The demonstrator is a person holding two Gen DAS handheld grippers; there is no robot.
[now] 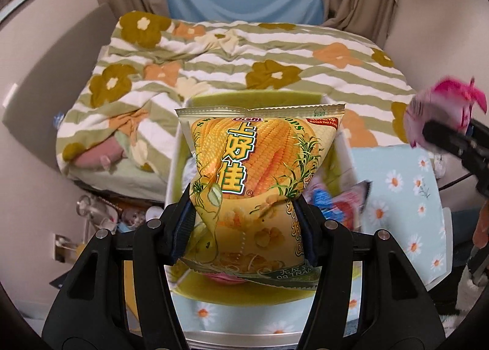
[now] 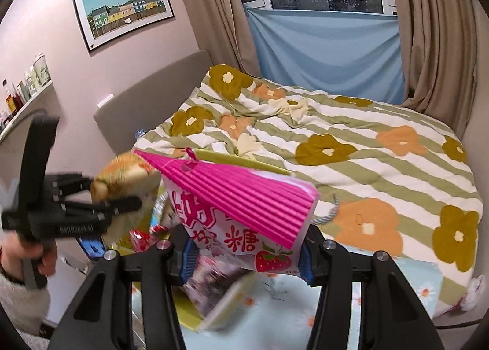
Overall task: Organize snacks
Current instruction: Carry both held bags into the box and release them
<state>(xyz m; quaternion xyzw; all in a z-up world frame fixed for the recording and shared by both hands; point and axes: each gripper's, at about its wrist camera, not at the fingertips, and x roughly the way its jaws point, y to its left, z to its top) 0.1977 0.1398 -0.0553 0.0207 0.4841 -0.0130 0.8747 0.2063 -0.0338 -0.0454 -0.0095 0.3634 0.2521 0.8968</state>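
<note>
My left gripper is shut on a yellow corn-snack bag and holds it upright above a white bin with a green inside that holds several snack packets. My right gripper is shut on a pink strawberry candy bag with a pleated pink top. That pink bag shows blurred at the right edge of the left wrist view. The left gripper with the yellow bag shows at the left of the right wrist view, over the bin.
The bin stands on a light blue daisy-print cloth on a table. Behind lies a bed with a striped flower quilt, curtains and a blue sheet over the window. A shelf with bottles is on the left wall.
</note>
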